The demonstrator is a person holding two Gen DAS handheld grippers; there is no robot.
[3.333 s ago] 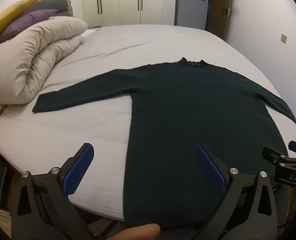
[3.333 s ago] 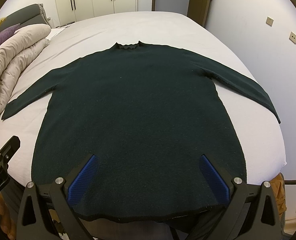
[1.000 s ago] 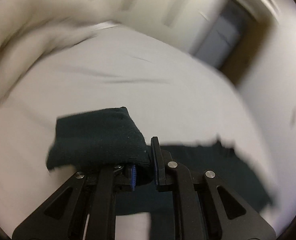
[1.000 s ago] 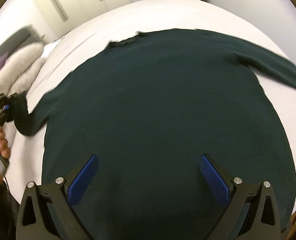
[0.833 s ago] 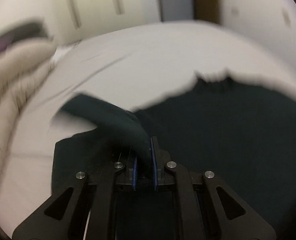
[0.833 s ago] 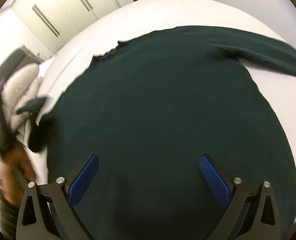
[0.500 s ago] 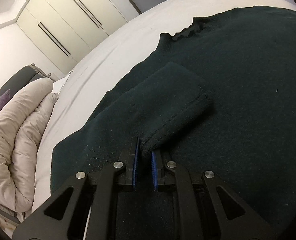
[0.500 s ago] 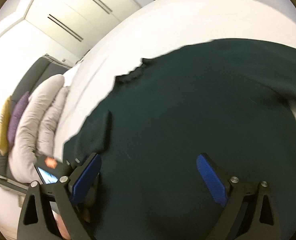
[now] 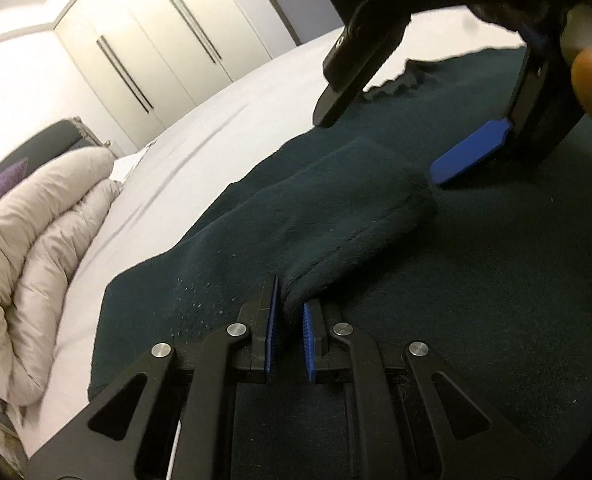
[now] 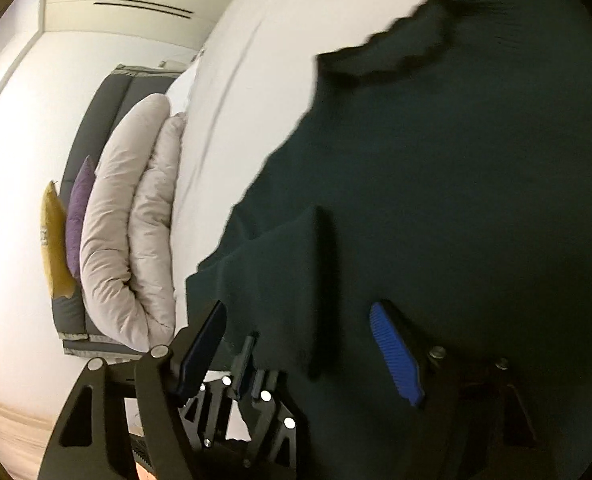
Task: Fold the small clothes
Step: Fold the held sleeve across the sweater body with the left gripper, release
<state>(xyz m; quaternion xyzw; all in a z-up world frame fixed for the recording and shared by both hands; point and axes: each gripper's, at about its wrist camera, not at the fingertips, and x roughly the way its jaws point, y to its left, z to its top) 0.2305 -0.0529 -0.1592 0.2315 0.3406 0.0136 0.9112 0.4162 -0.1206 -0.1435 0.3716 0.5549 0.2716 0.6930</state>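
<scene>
left claw (image 9: 289,316) nearly closed, pinching sleeve cuff (image 9: 336,216) folded onto sweater (image 9: 496,280); right claw (image 10: 296,340) wide, closing, empty.

Dark sweater (image 10: 476,184) under parted right claw (image 10: 296,360)

The left tongs (image 9: 289,322) pinch dark cloth, while the right tongs (image 10: 296,344), just closing, hover apart above.

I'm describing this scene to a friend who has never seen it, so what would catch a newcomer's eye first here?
First, the dark green sweater spread across the white bed, with one sleeve folded onto its body. The left gripper pinches that sleeve's cuff while the right gripper, jaws wide though just closing, hovers over the sleeve's far end. A rolled beige duvet lies at the bed's left edge.
</scene>
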